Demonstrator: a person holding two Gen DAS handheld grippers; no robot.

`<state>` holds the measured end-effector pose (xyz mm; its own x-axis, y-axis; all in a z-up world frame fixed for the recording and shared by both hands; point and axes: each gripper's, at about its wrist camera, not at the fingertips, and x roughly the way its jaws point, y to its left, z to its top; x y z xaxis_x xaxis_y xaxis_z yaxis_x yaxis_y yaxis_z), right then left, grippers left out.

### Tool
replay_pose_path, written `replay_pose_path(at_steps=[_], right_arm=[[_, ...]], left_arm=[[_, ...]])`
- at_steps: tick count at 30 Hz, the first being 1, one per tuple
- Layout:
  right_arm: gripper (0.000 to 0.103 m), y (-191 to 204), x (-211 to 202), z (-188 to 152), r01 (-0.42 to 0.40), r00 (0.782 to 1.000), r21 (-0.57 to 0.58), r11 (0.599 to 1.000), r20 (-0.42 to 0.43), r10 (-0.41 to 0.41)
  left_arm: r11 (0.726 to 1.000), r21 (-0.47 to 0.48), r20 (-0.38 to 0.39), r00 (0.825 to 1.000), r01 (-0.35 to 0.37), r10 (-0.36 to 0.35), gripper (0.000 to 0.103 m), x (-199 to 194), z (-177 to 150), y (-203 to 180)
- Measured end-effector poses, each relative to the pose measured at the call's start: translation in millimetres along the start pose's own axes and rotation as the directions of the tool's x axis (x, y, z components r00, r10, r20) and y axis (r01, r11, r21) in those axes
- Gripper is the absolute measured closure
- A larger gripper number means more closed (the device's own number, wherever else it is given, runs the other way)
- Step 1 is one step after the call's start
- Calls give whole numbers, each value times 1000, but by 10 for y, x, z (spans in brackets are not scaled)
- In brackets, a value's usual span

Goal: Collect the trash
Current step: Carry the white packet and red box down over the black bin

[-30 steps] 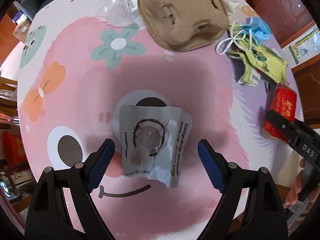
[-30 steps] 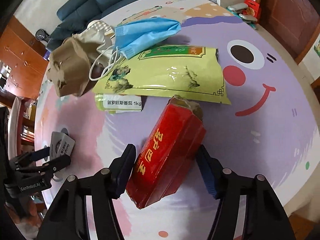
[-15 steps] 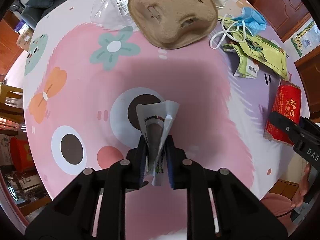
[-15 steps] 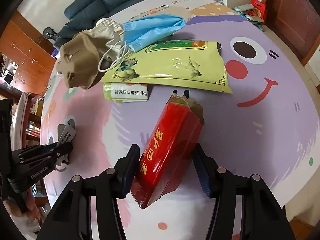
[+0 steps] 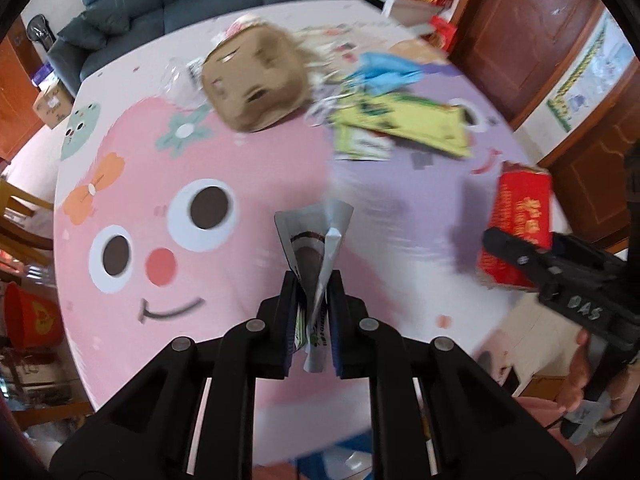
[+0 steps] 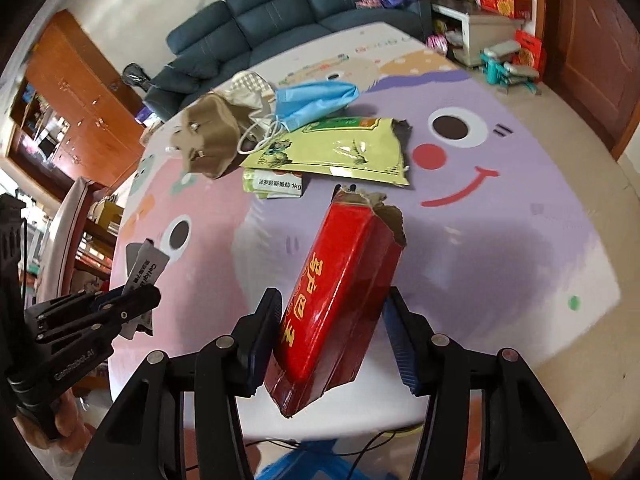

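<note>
A crumpled grey coconut-snack wrapper (image 5: 316, 236) sticks up from my left gripper (image 5: 313, 292), which is shut on it and holds it above the round table (image 5: 160, 200). In the right wrist view the same wrapper (image 6: 146, 264) shows at the far left. A torn red foil packet with gold characters (image 6: 348, 248) hangs tilted between the pads of my right gripper (image 6: 333, 300), which grip its sides. It is off the tabletop. From the left wrist view the red packet (image 5: 520, 216) appears at the right.
A brown cardboard cup carrier (image 5: 252, 84), clear plastic (image 5: 180, 80), a blue face mask (image 6: 316, 100) and a yellow-green bag (image 6: 336, 152) lie at the table's far side. A dark sofa (image 6: 280, 24) stands beyond. A red bucket (image 5: 32, 320) sits on the floor at the left.
My left gripper shut on the flat wrapper and lifted it, crumpling it. My right gripper tightened on the red packet and raised it off the table.
</note>
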<state>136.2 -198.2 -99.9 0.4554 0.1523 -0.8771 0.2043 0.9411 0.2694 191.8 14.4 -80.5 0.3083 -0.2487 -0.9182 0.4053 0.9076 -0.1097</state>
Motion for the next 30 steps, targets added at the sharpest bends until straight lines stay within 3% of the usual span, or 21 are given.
replay_pose_path(at_steps=[9, 14, 22, 26, 30], right_arm=[[52, -131, -677, -686, -4, 998, -94, 996, 63, 10], [52, -292, -840, -1185, 5, 999, -113, 994, 55, 1], [52, -626, -670, -1785, 17, 1000, -100, 995, -2, -18], [52, -748, -442, -1992, 39, 998, -117, 992, -34, -43], [52, -902, -153, -2112, 35, 997, -113, 993, -67, -42]], left_arm=[[990, 21, 106, 985, 136, -138, 92, -436, -549, -718], [988, 8, 146, 977, 154, -153, 92, -444, -902, -1038], [993, 68, 126, 986, 99, -107, 92, -102, -1424, -1350], [988, 114, 183, 975, 106, -126, 91, 12, -1669, -1471], [980, 167, 143, 981, 109, -134, 91, 253, -1893, -1621]])
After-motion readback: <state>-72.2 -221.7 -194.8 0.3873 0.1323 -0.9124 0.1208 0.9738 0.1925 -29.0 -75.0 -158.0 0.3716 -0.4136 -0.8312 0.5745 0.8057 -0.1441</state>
